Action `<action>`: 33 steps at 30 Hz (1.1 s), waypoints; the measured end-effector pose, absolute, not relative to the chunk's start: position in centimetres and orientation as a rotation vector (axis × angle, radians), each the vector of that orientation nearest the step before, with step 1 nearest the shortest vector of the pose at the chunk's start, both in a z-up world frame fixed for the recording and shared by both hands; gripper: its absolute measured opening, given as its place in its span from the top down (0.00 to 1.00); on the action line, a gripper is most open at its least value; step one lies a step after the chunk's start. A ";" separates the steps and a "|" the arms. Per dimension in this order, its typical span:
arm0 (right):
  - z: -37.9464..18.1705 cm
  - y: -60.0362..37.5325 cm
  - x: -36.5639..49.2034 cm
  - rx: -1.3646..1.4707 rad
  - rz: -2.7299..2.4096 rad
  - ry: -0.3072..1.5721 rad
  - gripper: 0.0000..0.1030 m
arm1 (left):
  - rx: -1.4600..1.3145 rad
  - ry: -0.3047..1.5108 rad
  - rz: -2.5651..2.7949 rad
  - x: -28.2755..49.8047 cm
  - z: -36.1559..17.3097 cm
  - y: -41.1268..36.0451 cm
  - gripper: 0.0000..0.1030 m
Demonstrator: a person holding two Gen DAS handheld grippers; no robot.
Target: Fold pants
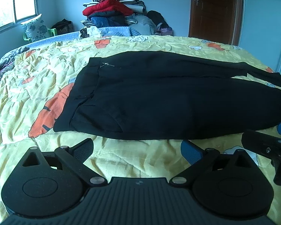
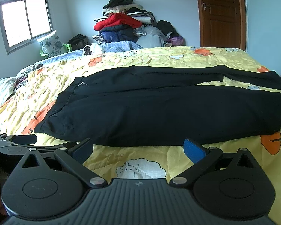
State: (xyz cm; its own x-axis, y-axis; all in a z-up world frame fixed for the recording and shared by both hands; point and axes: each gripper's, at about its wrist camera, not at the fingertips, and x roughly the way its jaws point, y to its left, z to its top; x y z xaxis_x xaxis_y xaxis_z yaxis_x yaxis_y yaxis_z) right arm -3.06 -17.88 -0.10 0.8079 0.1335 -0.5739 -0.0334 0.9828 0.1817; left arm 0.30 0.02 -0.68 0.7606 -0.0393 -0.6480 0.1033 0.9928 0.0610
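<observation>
1. The black pants (image 1: 159, 97) lie spread flat across the yellow bedspread (image 1: 46, 71), waistband toward the left and the 2 legs running to the right, where a strip of yellow shows between them near the cuffs.
2. No fold is visible yet: the 2 legs lie side by side, not stacked, so the task appears to be at its very start.
3. The left gripper (image 1: 138, 150) hovers over bare bedspread just short of the near edge of the pants, its fingers spread apart with nothing between them.
4. The right gripper (image 2: 138, 148) sits in the same posture just beside it, also spread wide and empty, close to the near hem of the fabric but not touching it.
5. In the left wrist view, the right gripper's finger appears at the right edge; in the right wrist view, part of the left gripper shows at the left edge, so the 2 tools are near each other.
6. What is left, judging by the layout: bring 1 leg over the other, then fold the length down toward the waistband, likely in 1 or 2 passes.
7. A pile of clothes (image 2: 125, 26) sits beyond the bed against the far wall, well apart from the work.
</observation>
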 end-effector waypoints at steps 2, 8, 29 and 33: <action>-0.1 -17.8 -3.1 0.165 0.091 0.624 0.00 | 0.102 0.699 -0.077 0.3 -0.7 0.0 0.02; -0.2 -17.8 -3.0 0.168 0.087 0.623 0.00 | 0.114 0.692 -0.076 0.2 -0.7 -0.2 0.01; -0.2 -17.9 -3.0 0.170 0.090 0.626 0.00 | 0.116 0.688 -0.069 0.1 -0.7 0.2 0.01; -0.3 -17.9 -3.0 0.170 0.091 0.626 0.00 | 0.120 0.691 -0.069 0.2 -0.8 0.2 0.01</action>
State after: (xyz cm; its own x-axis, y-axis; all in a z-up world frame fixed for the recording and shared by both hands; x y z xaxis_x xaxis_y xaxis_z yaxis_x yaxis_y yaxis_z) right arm -3.02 -17.93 -0.26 0.8069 0.1354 -0.5749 -0.0329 0.9821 0.1852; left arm 0.16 0.17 -0.79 0.7684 -0.0233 -0.6395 0.1032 0.9908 0.0879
